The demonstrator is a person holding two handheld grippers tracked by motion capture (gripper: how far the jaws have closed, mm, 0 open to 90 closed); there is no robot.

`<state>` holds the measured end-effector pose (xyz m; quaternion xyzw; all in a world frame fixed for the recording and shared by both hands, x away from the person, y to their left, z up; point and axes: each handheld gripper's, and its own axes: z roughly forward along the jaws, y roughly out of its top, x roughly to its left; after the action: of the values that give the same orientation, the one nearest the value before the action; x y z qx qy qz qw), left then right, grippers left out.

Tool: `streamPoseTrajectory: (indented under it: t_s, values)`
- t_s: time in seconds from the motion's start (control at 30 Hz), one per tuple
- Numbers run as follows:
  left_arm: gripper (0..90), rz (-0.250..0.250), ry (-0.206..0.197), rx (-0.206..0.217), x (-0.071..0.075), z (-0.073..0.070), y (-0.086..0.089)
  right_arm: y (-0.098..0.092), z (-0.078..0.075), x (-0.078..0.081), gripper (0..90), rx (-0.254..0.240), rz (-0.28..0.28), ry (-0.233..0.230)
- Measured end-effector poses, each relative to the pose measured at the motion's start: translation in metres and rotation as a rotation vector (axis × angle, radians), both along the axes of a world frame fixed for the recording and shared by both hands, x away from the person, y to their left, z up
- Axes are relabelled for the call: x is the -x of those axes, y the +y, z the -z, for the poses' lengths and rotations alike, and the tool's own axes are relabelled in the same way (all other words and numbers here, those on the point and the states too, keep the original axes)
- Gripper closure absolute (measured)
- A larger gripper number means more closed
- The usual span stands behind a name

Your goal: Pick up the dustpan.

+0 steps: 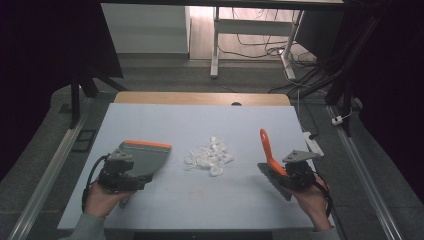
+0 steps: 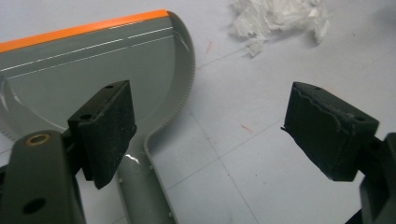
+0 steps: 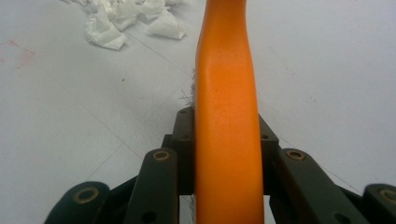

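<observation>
Your right gripper [image 1: 286,172] has its jaws clamped on the orange handle of the brush [image 3: 228,116]; in the right gripper view the handle runs straight up between the two pads and is pinched from both sides. In the high view the handle rises up and away from you, with the dark brush head low by your hand. Your left gripper [image 2: 205,135] stands wide open and grips nothing: its left pad hangs over the neck where the dustpan [image 1: 145,157] narrows into its handle, its right pad over bare table [image 1: 200,120], neither one pressing on anything.

Take the paper scraps [image 1: 210,156] as your landmark. The pile sits in one loose heap near the middle of the table. The dustpan lies flat just to the left of it, close but not touching, its orange-edged lip on the side away from you. The brush is to the right of the pile, farther off than the dustpan.

By the look of it the sweeping has not begun: no scrap shows in the pan, and the heap is undisturbed. The brush is in hand; what seems left is to secure the dustpan handle, set its lip toward the pile, and sweep the scraps in.
</observation>
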<state>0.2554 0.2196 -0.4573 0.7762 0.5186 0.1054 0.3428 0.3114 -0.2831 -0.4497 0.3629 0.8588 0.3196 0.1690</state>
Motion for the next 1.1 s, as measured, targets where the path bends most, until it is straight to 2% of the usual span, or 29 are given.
streamPoseTrajectory:
  t_s: [0.03, 0.13, 0.27, 0.37, 0.5, 0.53, 0.63, 0.67, 1.1]
  values:
    - [16.8, 0.0, 0.0, 0.0, 0.0, 0.0, 0.0, 0.0, 0.0, 0.0, 70.5, 0.002, 0.0, 0.001]
    - [15.8, -0.025, 0.045, 0.011, -0.002, 0.001, 0.005, 0.001, 0.0, 0.0, 70.4, 0.004, -0.003, 0.001]
    - [13.1, -0.085, 0.08, 0.012, -0.003, 0.002, 0.012, 0.001, 0.001, -0.001, 70.5, 0.007, -0.002, 0.006]
    - [11.8, -0.122, 0.108, 0.019, -0.006, 0.008, 0.019, 0.0, 0.002, -0.001, 70.5, 0.009, 0.003, 0.008]
    - [11.3, -0.139, 0.12, 0.023, -0.007, 0.012, 0.026, 0.0, 0.003, -0.001, 70.5, 0.01, 0.01, 0.01]
    - [11.0, -0.156, 0.125, 0.03, -0.006, 0.013, 0.031, 0.0, 0.004, -0.001, 70.4, 0.011, 0.01, 0.01]
    - [10.9, -0.163, 0.132, 0.039, -0.004, 0.014, 0.034, 0.0, 0.005, -0.002, 70.5, 0.017, 0.012, 0.013]
    - [10.7, -0.156, 0.152, 0.044, -0.003, 0.016, 0.036, 0.0, 0.005, -0.002, 70.5, 0.02, 0.01, 0.015]
    - [6.4, -0.145, 0.22, 0.032, -0.003, 0.03, 0.031, 0.002, 0.007, -0.002, 70.5, 0.03, 0.014, 0.014]
